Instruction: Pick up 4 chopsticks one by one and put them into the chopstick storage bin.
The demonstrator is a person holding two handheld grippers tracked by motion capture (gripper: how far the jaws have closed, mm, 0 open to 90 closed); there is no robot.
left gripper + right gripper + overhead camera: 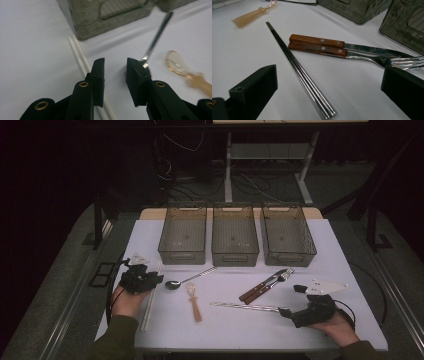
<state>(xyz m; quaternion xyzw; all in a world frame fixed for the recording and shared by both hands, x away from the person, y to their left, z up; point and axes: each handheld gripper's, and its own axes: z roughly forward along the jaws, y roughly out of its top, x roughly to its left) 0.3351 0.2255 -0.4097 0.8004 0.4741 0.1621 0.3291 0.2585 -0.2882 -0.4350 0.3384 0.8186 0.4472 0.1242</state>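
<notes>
Left gripper: jaws parted, nothing between them, low over the table.
Spoon: just ahead of the left gripper, bowl probably behind its right jaw.
White chopsticks: just beside the left jaw.
Right gripper: jaws wide, empty.
Metal chopsticks: between the right jaws, flat, untouched.

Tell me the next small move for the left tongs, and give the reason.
Probably ease the left tongs forward and a little right, toward the metal spoon. Their jaws stand apart with nothing between them, the spoon's bowl lies just past the right jaw's tip, and the white chopsticks lie off to the left.
</notes>
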